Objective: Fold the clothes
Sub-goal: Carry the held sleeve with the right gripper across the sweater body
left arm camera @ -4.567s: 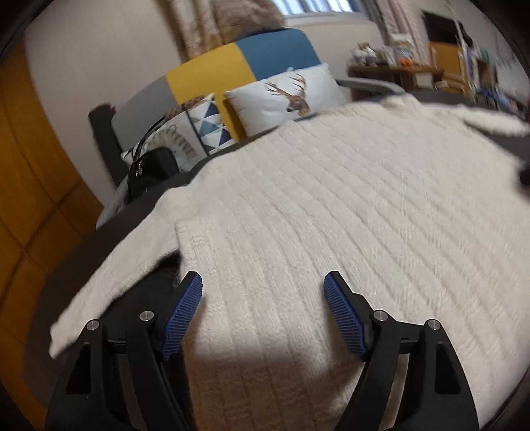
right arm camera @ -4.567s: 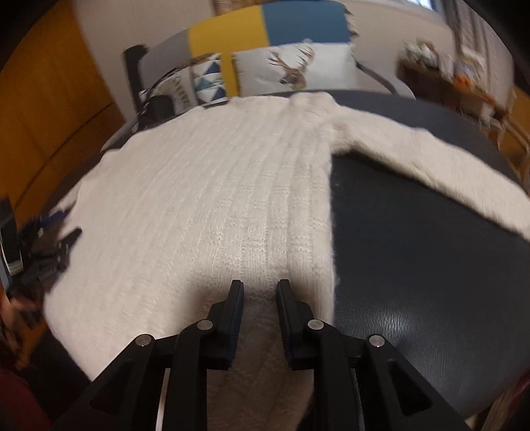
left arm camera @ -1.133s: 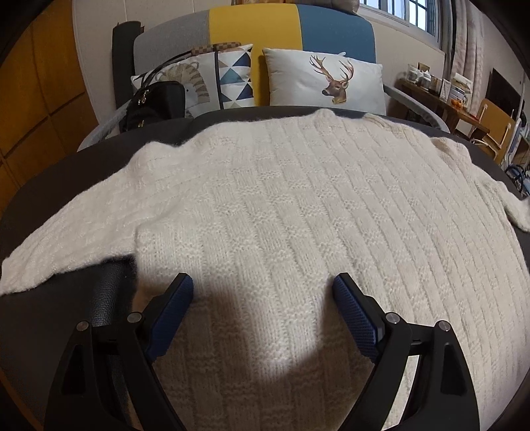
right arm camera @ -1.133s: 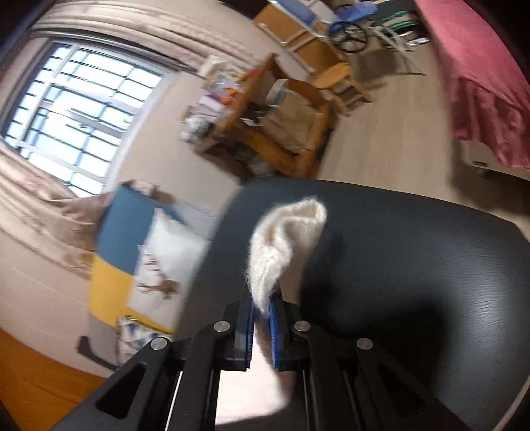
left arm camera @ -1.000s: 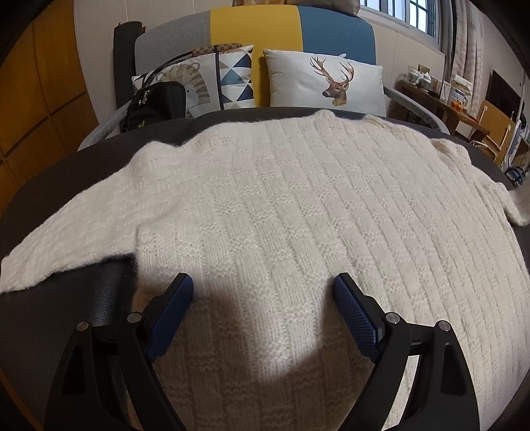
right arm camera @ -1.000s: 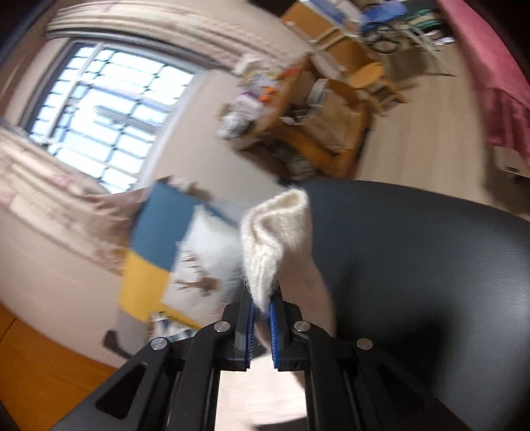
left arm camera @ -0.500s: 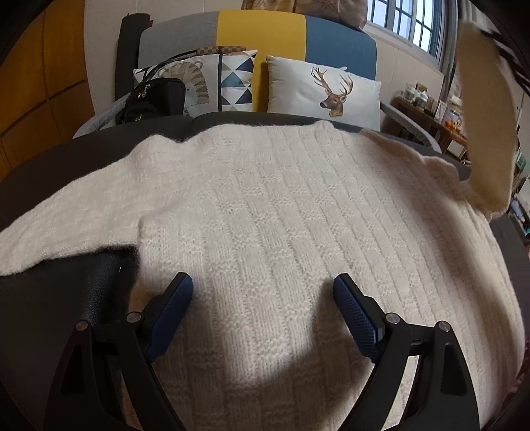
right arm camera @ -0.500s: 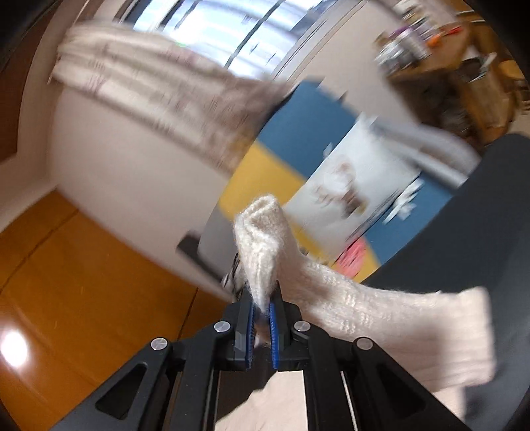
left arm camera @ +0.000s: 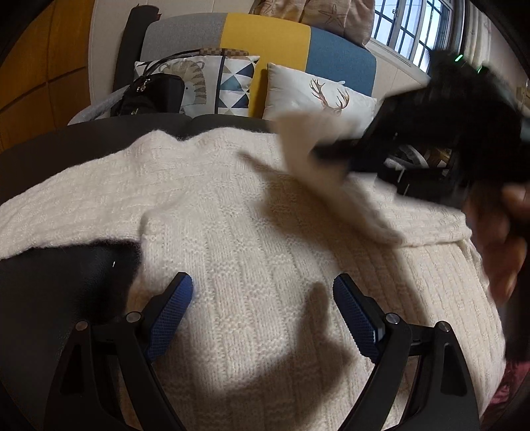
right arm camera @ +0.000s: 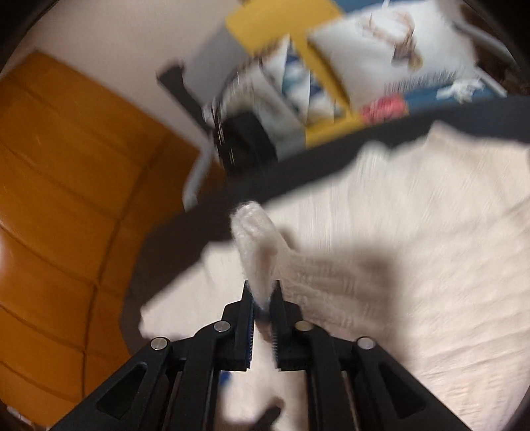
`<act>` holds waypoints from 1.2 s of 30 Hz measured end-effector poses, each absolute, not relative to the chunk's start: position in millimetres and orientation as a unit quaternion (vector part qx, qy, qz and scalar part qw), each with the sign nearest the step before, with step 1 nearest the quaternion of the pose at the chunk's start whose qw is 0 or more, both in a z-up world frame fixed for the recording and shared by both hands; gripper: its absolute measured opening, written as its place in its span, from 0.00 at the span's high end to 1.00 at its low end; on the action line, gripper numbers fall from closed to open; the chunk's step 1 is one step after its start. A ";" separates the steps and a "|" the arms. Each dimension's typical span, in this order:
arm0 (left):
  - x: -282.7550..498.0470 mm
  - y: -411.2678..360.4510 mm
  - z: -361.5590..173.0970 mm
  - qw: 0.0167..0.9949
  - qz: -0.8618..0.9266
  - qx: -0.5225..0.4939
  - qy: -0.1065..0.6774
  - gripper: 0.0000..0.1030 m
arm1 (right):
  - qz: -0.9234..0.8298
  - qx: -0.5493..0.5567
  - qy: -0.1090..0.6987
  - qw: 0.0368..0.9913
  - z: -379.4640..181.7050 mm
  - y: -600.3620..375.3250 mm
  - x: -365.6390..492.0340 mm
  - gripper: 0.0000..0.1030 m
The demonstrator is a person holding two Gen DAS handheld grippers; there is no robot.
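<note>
A: On the dark padded surface a cream knit sweater lies spread flat, covering most of it. Behind stands a sofa with grey, yellow and blue panels, a wood-panelled wall to the left and a barred window to the right.

B: How many cushions on that sofa?

A: Two: one with triangles, one with a deer head. One black handbag sits beside the patterned one.

B: And the tools?

A: Two. The left gripper hangs low over the sweater's lower body, its blue pads spread wide with nothing between them. The right gripper is nearly closed, pinching the cuff of one sleeve, which stands up between its fingers.

B: Where is that sleeve in the left view?

A: Blurred, lifted above the sweater's chest, trailing down to the right shoulder. The other sleeve lies out flat to the left. A person's hand shows at the right edge, blurred.

B: Anything else?

A: From the right wrist, something pink on the sofa seat; too blurred to identify.
</note>
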State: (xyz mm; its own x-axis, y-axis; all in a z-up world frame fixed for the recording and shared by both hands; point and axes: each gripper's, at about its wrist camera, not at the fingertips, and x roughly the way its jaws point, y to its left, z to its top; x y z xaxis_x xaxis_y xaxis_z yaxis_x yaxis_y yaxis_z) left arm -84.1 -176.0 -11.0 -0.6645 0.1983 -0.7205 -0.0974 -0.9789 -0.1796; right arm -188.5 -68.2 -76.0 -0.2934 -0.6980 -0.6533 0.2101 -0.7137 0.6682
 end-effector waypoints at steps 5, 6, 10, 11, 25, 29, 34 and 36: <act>-84.7 -178.4 -10.1 0.085 0.909 -0.403 -0.069 0.13 | -0.775 0.507 -0.215 0.309 -86.2 -50.3 -163.8 0.75; -84.7 -179.8 -9.5 0.086 0.908 -0.404 -0.073 0.13 | -0.791 0.485 -0.219 0.302 -80.7 -36.3 -153.3 0.75; -85.6 -189.7 -1.5 0.094 0.901 -0.405 -0.124 0.13 | -0.847 0.406 -0.236 0.250 -69.6 30.0 -109.7 0.75; -85.7 -192.8 0.8 0.098 0.899 -0.400 -0.147 0.13 | -0.857 0.395 -0.237 0.231 -72.4 46.2 -100.2 0.75; -170.1 -139.6 2.1 0.044 0.914 -0.403 -0.005 0.13 | -0.855 0.382 -0.336 0.098 -114.2 176.5 -70.1 0.96; -175.4 -140.1 -6.0 0.055 0.905 -0.421 -0.009 0.13 | -0.865 0.396 -0.297 0.077 -106.8 172.8 -88.6 0.92; -170.3 -145.1 -4.9 0.061 0.909 -0.410 -0.029 0.13 | -0.882 0.403 -0.239 0.045 -98.2 168.7 -108.8 0.92; -170.9 -142.1 -5.9 0.060 0.909 -0.413 -0.022 0.13 | -0.900 0.382 -0.210 0.018 -95.3 170.6 -110.6 0.93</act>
